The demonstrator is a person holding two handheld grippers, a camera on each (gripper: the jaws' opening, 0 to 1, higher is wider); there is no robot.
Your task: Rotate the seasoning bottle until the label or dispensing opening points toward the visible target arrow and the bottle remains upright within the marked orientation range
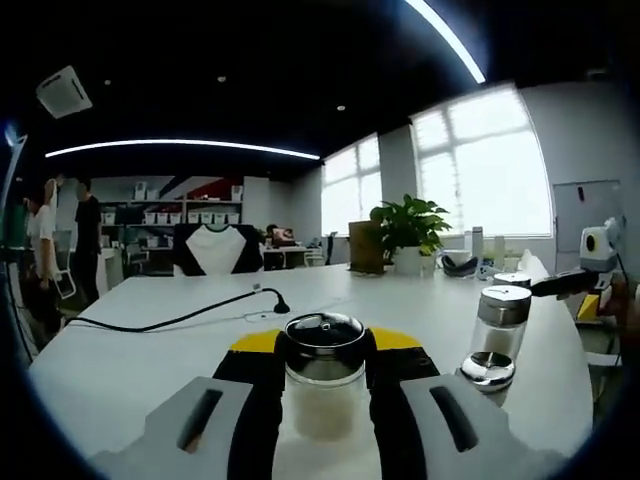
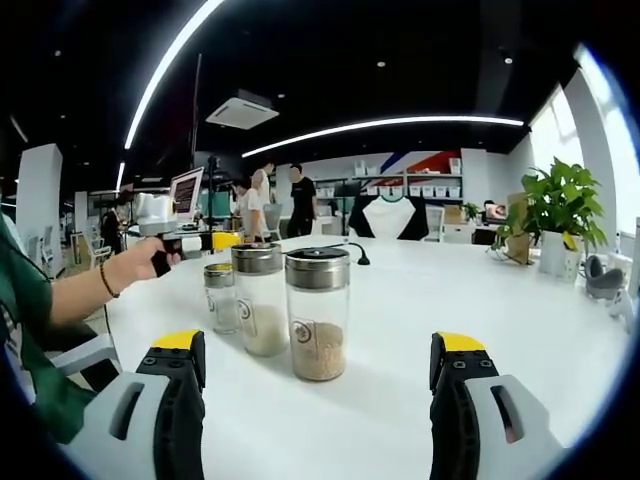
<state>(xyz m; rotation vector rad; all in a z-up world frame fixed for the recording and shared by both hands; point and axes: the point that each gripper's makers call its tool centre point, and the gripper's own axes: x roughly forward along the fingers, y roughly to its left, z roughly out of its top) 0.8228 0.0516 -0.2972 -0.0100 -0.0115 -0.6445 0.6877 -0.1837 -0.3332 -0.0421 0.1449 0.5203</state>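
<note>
Clamping my left gripper [image 1: 323, 400] jaws on the clear glass seasoning bottle with a black metal lid [image 1: 324, 372], upright on the white desk [image 1: 130, 360]: rigid, slick, breakable, light I judge; best held mid-body; right gripper [image 2: 318, 385] jaws stand apart.

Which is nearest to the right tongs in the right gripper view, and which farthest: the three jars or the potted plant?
1. Jar of brownish grains, centre, nearest.
2. Jar of white powder, just left, behind.
3. Small jar, further left.
4. Potted plant, far right, farthest.
</note>
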